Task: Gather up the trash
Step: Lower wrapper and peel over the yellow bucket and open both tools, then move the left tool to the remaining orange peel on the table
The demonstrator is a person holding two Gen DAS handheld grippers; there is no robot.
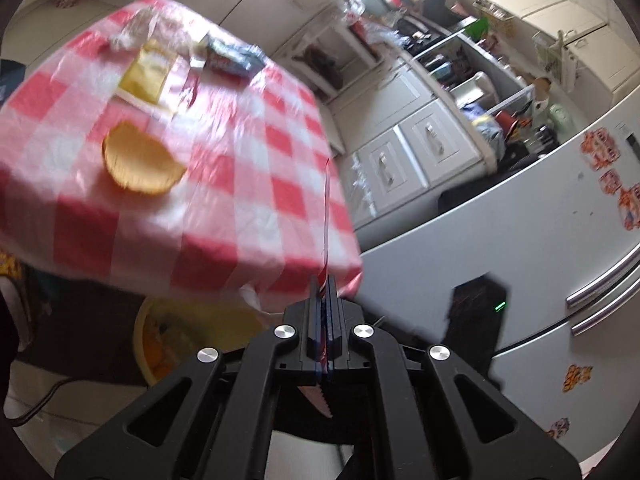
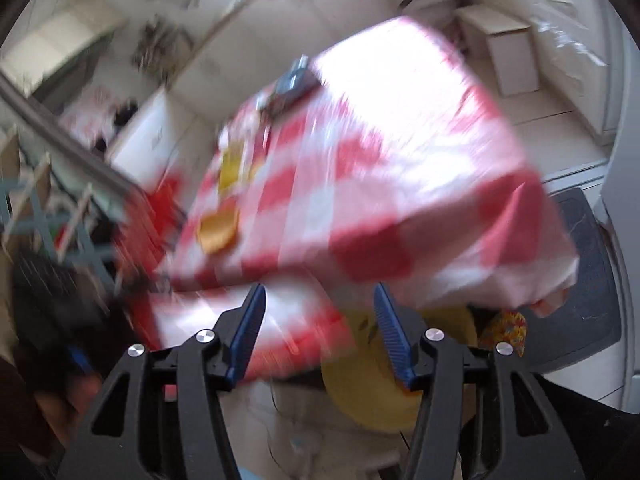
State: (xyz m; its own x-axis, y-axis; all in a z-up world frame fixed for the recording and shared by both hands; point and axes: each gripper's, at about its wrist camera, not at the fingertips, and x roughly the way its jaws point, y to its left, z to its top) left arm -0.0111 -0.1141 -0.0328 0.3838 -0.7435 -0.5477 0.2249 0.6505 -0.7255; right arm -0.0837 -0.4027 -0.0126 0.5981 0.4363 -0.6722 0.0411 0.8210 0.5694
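Trash first: our left hand-held gripper (image 1: 325,292) pinches a thin, flat red wrapper (image 1: 326,216) edge-on over the checkered plastic tabletop (image 1: 248,184); right hand-held gripper (image 2: 320,300) angles down, jaws apart, empty.

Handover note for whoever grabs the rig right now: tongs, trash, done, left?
Left tongs: shut on a thin red wrapper, edge-on, sticking out past the tips.
Right tongs: open, nothing between the fingers.
Yellow bin sits on the floor below the near table edge, under the right tongs.
Still on the checked tablecloth: orange paper plate, yellow packet, dark wrappers, clear plastic.
Done: the red wrapper picked up.
Left: drop it in the bin, then clear the rest.
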